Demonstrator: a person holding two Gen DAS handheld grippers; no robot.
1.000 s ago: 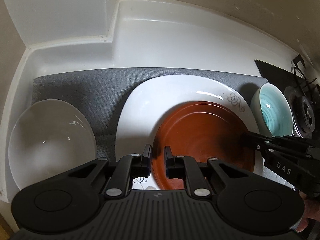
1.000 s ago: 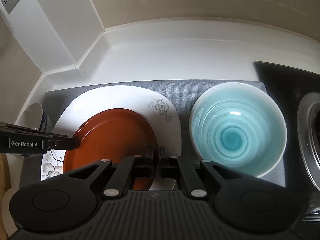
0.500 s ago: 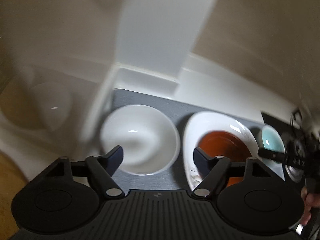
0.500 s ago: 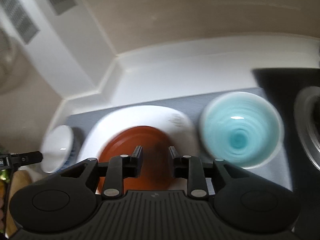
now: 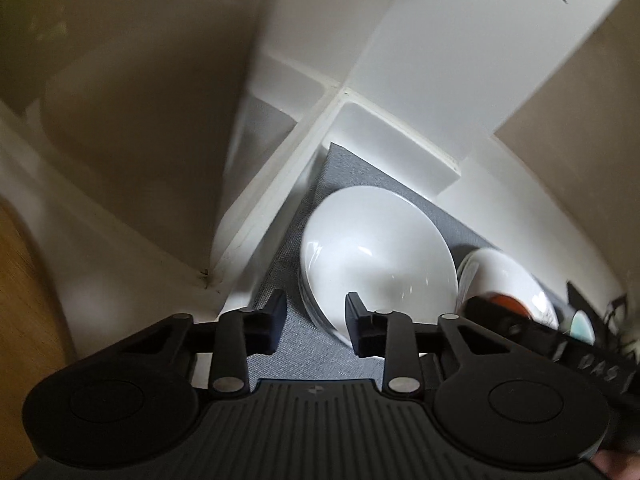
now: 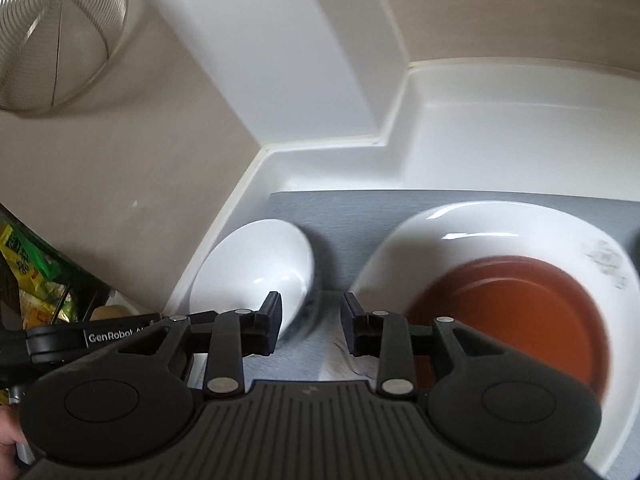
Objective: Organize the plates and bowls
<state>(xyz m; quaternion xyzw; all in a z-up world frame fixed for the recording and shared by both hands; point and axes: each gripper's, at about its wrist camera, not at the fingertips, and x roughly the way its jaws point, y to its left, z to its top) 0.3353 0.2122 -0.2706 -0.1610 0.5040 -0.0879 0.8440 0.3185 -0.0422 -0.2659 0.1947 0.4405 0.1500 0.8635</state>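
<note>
Since a second ago both of our grippers have let go of the orange plate (image 6: 516, 320) and drawn back and leftward, and their fingers have parted; the teal bowl that then filled the right wrist view is now only a sliver at the far right edge of the left wrist view (image 5: 580, 325). We see the left gripper (image 5: 316, 322) with its fingers spread apart and nothing between them but the grey mat (image 5: 296, 344); its right finger (image 5: 360, 330) overlaps the near rim of the white bowl (image 5: 376, 256) in the picture, though we cannot tell whether it touches. That white bowl stands on the mat in the left corner of the worktop (image 6: 500, 136), close beside the white wall edge. We see the right gripper (image 6: 310, 328) likewise open and empty, hovering over the strip of mat between the white bowl (image 6: 256, 268) and the large white plate (image 6: 472, 232); the bowl and the plate stand apart, with mat showing between them. The orange plate lies inside the large white plate, toward its near side, and a faint flower print marks the white plate's right rim. At the upper left of the right wrist view hangs a wire mesh strainer (image 6: 52, 28); some green and yellow packets (image 6: 28, 272) show at the left edge.
</note>
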